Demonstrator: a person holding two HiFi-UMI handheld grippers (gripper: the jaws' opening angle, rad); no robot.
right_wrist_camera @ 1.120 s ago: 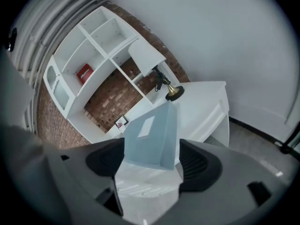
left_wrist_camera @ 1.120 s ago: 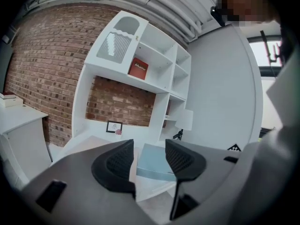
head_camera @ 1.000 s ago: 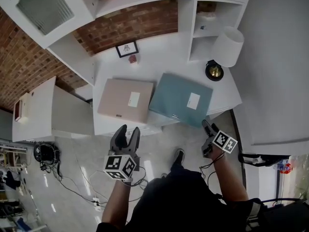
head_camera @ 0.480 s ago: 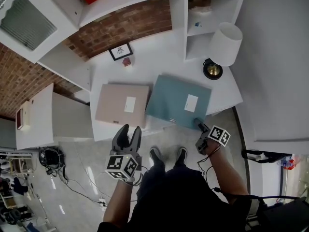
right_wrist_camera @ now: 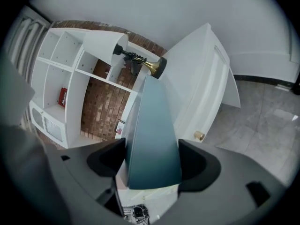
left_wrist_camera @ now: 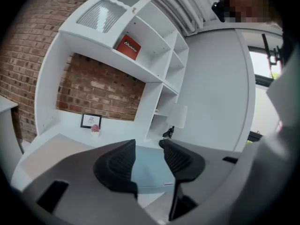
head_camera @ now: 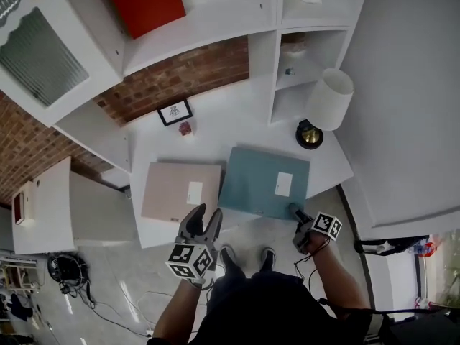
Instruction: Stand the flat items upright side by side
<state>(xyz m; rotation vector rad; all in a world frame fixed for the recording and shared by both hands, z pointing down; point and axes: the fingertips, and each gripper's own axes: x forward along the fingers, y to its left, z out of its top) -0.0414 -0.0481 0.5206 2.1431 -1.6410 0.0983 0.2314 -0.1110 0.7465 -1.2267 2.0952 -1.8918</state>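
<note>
Two flat boxes lie on the white desk: a beige one at the left and a teal one at the right, whose near right corner overhangs the front edge. My right gripper is at that corner. In the right gripper view the teal box fills the gap of my right gripper. Its jaws have just been closing and both pads meet the box. My left gripper hovers at the desk's front edge between the boxes. Its jaws have just been closing and hold nothing.
A white-shaded lamp with a brass base stands at the desk's back right. A small framed picture and a pink trinket sit by the brick wall. A red box is on the upper shelf. The person's shoes are below the desk edge.
My left gripper has come forward and to the right, up to the desk's front edge. My right gripper has rolled, sunk a little and now straddles the teal box's corner.
</note>
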